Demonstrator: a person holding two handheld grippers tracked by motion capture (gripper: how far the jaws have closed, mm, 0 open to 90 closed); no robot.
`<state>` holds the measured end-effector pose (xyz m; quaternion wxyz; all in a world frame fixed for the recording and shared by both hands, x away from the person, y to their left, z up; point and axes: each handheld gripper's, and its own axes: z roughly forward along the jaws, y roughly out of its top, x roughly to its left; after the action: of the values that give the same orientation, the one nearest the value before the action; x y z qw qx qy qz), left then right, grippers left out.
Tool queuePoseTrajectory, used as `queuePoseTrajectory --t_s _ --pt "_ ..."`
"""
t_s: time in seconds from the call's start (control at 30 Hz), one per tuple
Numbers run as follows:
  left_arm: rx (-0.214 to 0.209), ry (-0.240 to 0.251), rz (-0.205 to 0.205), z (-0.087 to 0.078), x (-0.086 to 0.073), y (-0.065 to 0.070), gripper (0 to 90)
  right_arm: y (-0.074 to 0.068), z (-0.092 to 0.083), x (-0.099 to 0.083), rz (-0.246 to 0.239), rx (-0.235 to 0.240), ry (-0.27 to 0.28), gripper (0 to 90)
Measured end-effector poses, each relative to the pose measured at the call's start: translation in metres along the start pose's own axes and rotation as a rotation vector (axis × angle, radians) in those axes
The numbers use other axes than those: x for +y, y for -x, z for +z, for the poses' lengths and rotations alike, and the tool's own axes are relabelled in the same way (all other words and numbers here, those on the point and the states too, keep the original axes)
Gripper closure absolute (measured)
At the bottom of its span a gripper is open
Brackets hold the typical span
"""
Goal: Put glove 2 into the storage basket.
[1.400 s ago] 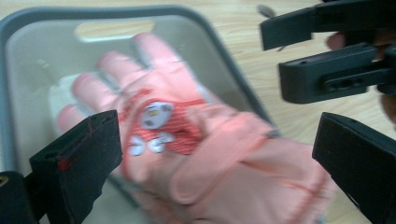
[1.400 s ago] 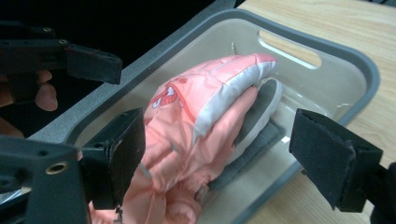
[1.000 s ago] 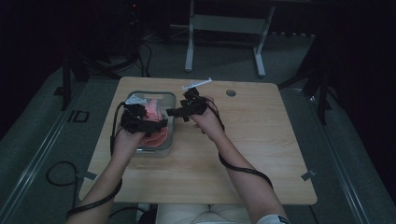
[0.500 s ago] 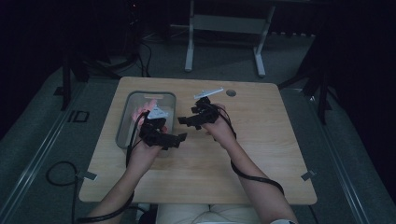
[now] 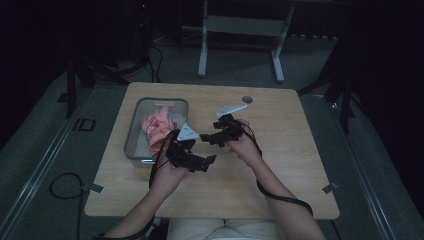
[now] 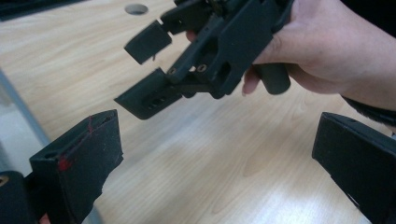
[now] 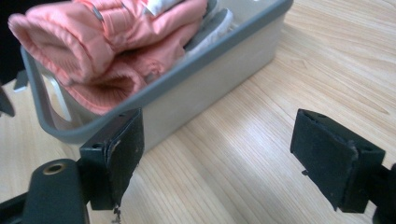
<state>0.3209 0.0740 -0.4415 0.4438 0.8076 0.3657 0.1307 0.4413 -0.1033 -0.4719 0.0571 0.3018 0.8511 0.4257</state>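
Note:
A grey plastic bin (image 5: 131,135) at the table's left holds a crumpled pink garment (image 5: 156,127). My left gripper (image 5: 206,162) hovers open just right of the bin's near corner, pointing right. My right gripper (image 5: 207,139) is a little farther back, open, pointing left toward the bin. In the left gripper view my left gripper (image 6: 215,163) stands wide with nothing between its jaws, and the right gripper (image 6: 147,70) hangs open ahead in a hand (image 6: 327,51). The right gripper (image 7: 224,158) faces the bin's wall (image 7: 210,88) and the pink garment (image 7: 116,42), empty.
The wooden table (image 5: 280,165) has a round cable hole (image 5: 247,99) near its far edge. Cables trail from both grippers along the forearms. A metal stand's legs (image 5: 240,30) rise on the dark floor beyond the table.
Both grippers have drawn back from over the bin toward the person. The left gripper has moved right out of the bin, and the garment lies in it.

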Motion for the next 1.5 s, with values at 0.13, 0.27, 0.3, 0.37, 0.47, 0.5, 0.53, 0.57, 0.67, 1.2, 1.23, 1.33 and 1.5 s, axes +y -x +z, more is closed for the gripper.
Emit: queuePoseTrajectory --t_s 0.13,0.27,0.3,0.37,0.47,0.5,0.53,0.57,0.67,1.2,1.23,1.33,1.5 --pt "0.0 -0.003 0.004 0.006 -0.005 0.004 1.3 0.003 -0.001 -0.008 -0.006 -0.019 -0.005 17.2" --pt "-0.014 -0.006 0.013 0.013 -0.011 0.01 1.3 0.007 -0.002 -0.017 -0.004 -0.013 0.003 17.2" --pt "-0.014 -0.006 0.013 0.013 -0.011 0.01 1.3 0.007 -0.002 -0.019 -0.002 -0.011 0.005 17.2" --pt "-0.024 -0.023 0.029 0.019 -0.015 0.015 1.3 0.009 -0.002 -0.025 -0.005 -0.01 0.008 17.2" --pt "-0.022 -0.037 0.046 0.023 -0.018 0.017 1.3 0.01 -0.003 -0.03 -0.005 -0.014 0.01 17.0" --pt "-0.026 -0.032 0.058 0.026 -0.021 0.02 1.3 0.011 -0.003 -0.035 0.002 -0.017 0.022 16.8" --pt "-0.026 -0.032 0.058 0.026 -0.021 0.02 1.3 0.012 -0.003 -0.038 0.005 -0.016 0.024 16.6" --pt "-0.036 -0.037 0.064 0.029 -0.023 0.022 1.3 0.012 -0.002 -0.04 0.007 -0.016 0.023 16.6" --pt "-0.051 -0.036 0.064 0.034 -0.027 0.024 1.3 0.014 0.0 -0.049 0.004 -0.021 0.006 16.2" --pt "-0.04 -0.108 0.106 0.062 -0.055 0.033 1.2 0.015 0.003 -0.075 -0.012 -0.043 -0.022 14.9" --pt "-0.036 -0.105 0.107 0.062 -0.056 0.033 1.2 0.015 0.003 -0.077 -0.017 -0.043 -0.022 14.9" --pt "-0.027 -0.102 0.105 0.064 -0.06 0.032 1.3 0.015 0.003 -0.081 -0.018 -0.047 -0.023 14.9" --pt "-0.007 -0.101 0.089 0.067 -0.067 0.03 1.3 0.014 0.003 -0.089 -0.008 -0.066 -0.012 14.1"
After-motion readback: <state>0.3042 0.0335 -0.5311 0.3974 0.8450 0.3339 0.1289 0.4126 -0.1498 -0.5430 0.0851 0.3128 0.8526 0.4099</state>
